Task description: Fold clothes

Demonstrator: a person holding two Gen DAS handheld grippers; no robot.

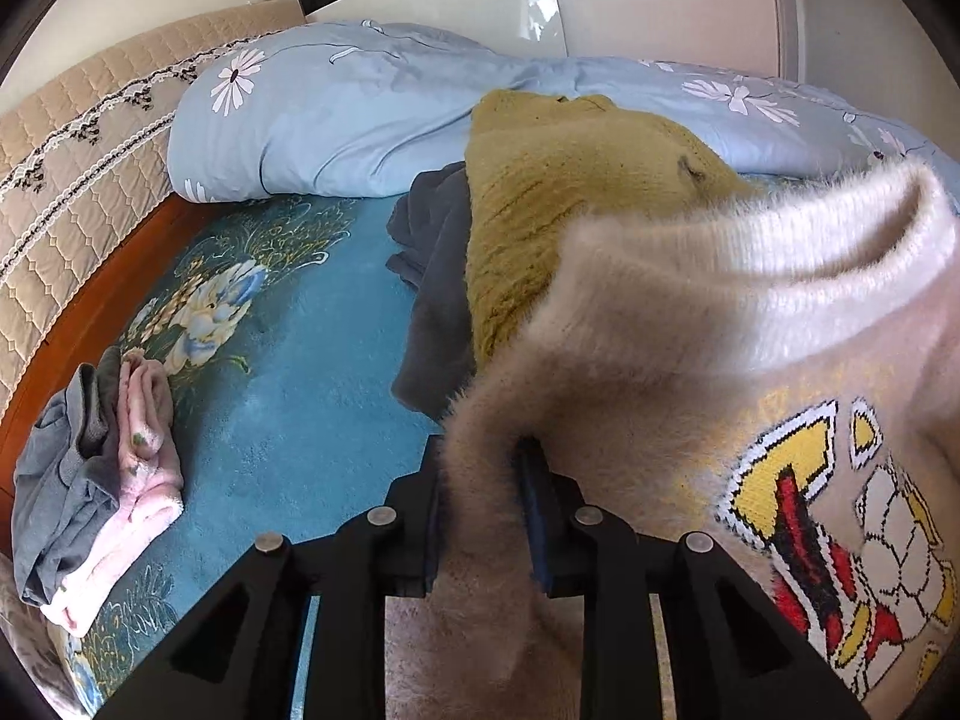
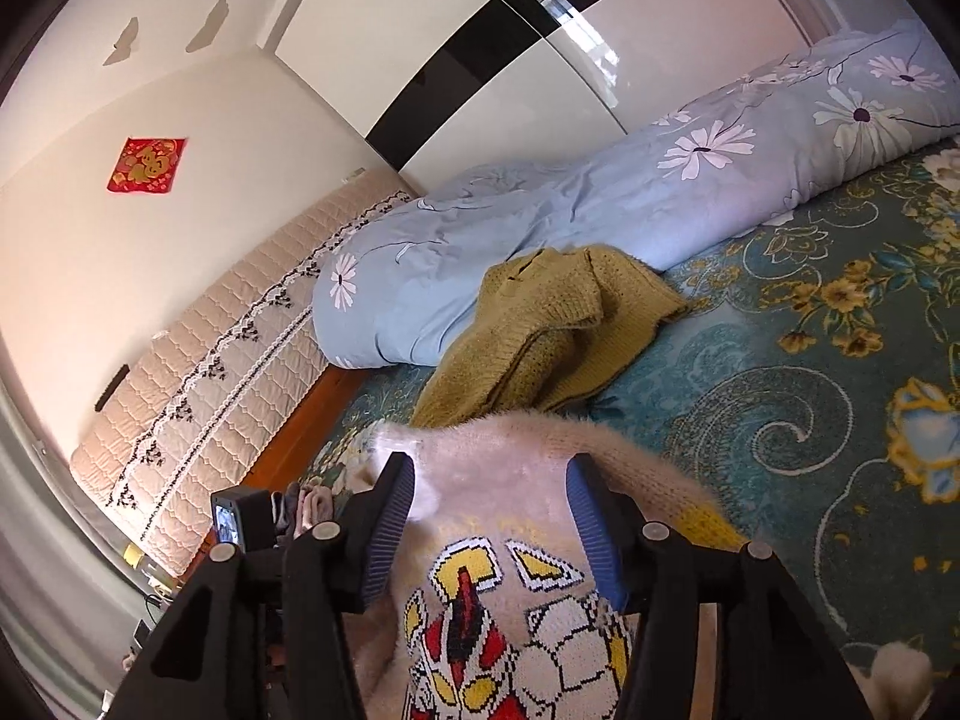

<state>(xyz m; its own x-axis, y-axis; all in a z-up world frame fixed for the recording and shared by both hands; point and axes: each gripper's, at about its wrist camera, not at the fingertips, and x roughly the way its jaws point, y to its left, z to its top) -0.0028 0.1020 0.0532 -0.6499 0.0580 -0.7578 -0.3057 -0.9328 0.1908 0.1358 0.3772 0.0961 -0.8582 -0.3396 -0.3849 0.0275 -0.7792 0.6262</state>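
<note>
Fuzzy cream sweater (image 1: 750,324) with a red, yellow and white knitted motif: in the left wrist view it fills the right half of the frame, lying on the bed over a mustard knit sweater (image 1: 570,204) and a dark grey garment (image 1: 435,300). A fold of its fuzzy fabric runs between the fingers of the left tool (image 1: 483,480); whether the pads press on it cannot be told from this view. A light blue floral duvet (image 1: 336,120) lies along the far side of the bed. Folded grey and pink clothes (image 1: 102,480) sit on the teal floral bedspread (image 1: 288,408) at lower left, well apart from the sweater. In the right wrist view, the cream sweater (image 2: 498,480) lies under and between the fingers of the right tool (image 2: 489,510), whose jaws stand apart with blue ribbed pads (image 2: 393,522) on either side of the fabric, released. The mustard knit sweater (image 2: 540,324) lies just beyond, against the duvet (image 2: 600,222). The left tool's camera body (image 2: 237,519) appears at lower left
</note>
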